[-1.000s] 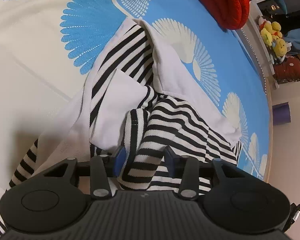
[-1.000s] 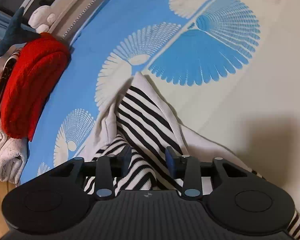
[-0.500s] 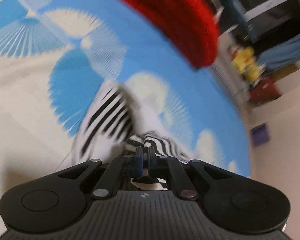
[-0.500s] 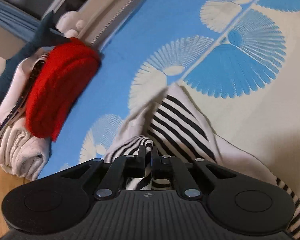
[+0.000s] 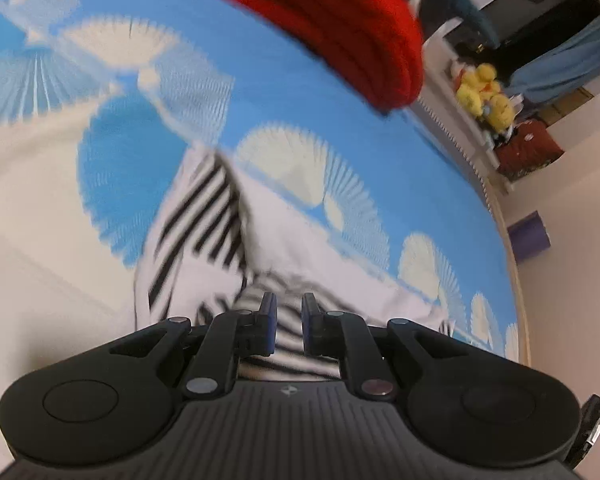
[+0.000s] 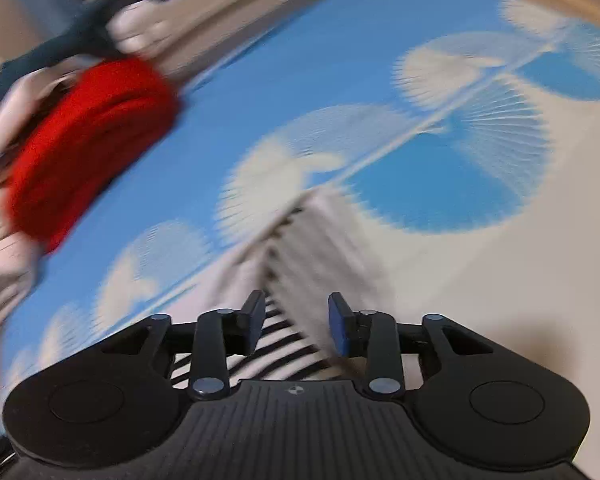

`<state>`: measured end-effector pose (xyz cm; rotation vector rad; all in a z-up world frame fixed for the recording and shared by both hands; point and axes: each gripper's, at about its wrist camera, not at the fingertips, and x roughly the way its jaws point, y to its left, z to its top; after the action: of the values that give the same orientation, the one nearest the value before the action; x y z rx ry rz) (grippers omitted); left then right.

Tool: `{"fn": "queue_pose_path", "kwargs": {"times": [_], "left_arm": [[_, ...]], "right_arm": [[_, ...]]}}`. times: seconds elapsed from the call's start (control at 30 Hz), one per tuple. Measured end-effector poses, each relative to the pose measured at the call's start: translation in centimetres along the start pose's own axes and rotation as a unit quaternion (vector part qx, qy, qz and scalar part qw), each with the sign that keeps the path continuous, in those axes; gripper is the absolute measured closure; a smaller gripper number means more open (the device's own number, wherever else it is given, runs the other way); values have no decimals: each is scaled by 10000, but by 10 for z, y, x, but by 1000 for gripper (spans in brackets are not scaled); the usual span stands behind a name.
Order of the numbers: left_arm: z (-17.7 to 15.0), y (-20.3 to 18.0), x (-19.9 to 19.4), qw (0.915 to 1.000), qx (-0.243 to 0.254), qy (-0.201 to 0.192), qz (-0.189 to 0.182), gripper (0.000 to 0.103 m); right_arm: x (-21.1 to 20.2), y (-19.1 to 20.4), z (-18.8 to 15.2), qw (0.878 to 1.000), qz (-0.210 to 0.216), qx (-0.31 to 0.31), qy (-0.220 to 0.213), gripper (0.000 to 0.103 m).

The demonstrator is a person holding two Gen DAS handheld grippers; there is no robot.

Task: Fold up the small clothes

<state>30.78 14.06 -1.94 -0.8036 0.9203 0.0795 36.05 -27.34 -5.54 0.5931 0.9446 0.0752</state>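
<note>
The left gripper (image 5: 289, 320) has its jaws parted by a narrow gap, with a raised fold of the striped garment (image 5: 204, 220) lying between the two blue pads; the blur leaves it unclear whether the pads touch the cloth. The right gripper (image 6: 297, 326) has its jaws spread wider, and the black-and-white fabric (image 6: 296, 340) passes under and between them without being pinched.

The garment lies crumpled on the bed, its striped side and plain white inside both showing, a narrow striped end reaching away from the grippers. It rests on the bedspread (image 5: 148, 148), which is cream near the grippers and bright blue with pale fan shapes farther off.

Beyond the garment, near the far edge of the bed, sits a folded red knit (image 5: 340, 28) on top of a pile of pale clothes (image 6: 4, 248). Past the bed edge, yellow plush toys (image 5: 484, 94) sit on a white shelf, and a purple box (image 5: 529, 236) stands on the floor. Both views are smeared by motion.
</note>
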Motion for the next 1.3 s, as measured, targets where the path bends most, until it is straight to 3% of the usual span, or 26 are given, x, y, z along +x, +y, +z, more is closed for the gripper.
{"fn": "queue_pose_path", "kwargs": {"times": [0.07, 0.1, 0.13, 0.17, 0.27, 0.37, 0.43, 0.53, 0.6, 0.7, 0.77, 0.87, 0.93, 1.0, 1.03, 1.07, 1.1, 1.13, 1.17, 1.3], "left_arm": [[-6, 13, 24, 9967, -103, 495, 632, 91], [-7, 20, 34, 9935, -172, 661, 907, 92], [-9, 27, 39, 9927, -320, 692, 935, 94], [-9, 29, 39, 9925, -449, 688, 905, 94], [0, 12, 27, 9977, -178, 339, 562, 92], [3, -8, 16, 9993, 300, -60, 208, 92], [3, -12, 19, 9993, 377, -6, 18, 92], [-3, -8, 37, 9993, 227, 287, 104, 92], [-6, 2, 56, 9965, 186, 584, 567, 91], [-5, 7, 58, 9967, 61, 565, 588, 94], [-2, -4, 48, 9979, 290, 348, 461, 91], [-5, -22, 35, 9973, 674, 293, 59, 91], [-9, -33, 39, 9949, 797, 526, -329, 91], [-17, -41, 49, 9904, 926, 898, -492, 86], [-22, -44, 57, 9872, 1051, 1138, -371, 78], [-30, -45, 67, 9817, 1276, 1411, 22, 74], [-35, -45, 75, 9756, 1468, 1580, 401, 75], [-40, -43, 80, 9703, 1600, 1680, 685, 83], [-40, -41, 79, 9710, 1579, 1650, 707, 84], [-26, -44, 55, 9764, 1473, 1463, 594, 82]], "right_arm": [[21, -8, -7, 9978, 57, 276, 607, 65], [33, -13, -12, 9953, -204, 343, 885, 65], [39, -16, -16, 9926, -488, 352, 1054, 65], [45, -22, -18, 9903, -744, 372, 1115, 65], [37, -20, -9, 9924, -727, 449, 883, 65], [19, -1, -1, 9986, -472, -1, 229, 63], [19, 4, 4, 9997, -137, -144, 104, 63], [34, 0, 6, 9992, 67, 57, 402, 62], [44, -4, 2, 9973, -186, 174, 684, 62], [49, -2, 3, 9954, -640, 48, 712, 64], [45, 5, 5, 9957, -759, -134, 519, 61], [36, 14, 5, 9991, -197, -118, 352, 61], [33, 28, 0, 9983, 154, -473, 319, 61], [40, 41, -5, 9945, 448, -786, 524, 59], [47, 44, -8, 9914, 590, -865, 789, 59], [57, 44, -14, 9878, 565, -911, 1129, 58], [66, 43, -19, 9853, 297, -965, 1377, 58], [72, 39, -23, 9831, -43, -1036, 1510, 59], [73, 37, -25, 9819, -207, -1076, 1545, 61], [57, 35, -14, 9861, 227, -963, 1336, 60]]}}
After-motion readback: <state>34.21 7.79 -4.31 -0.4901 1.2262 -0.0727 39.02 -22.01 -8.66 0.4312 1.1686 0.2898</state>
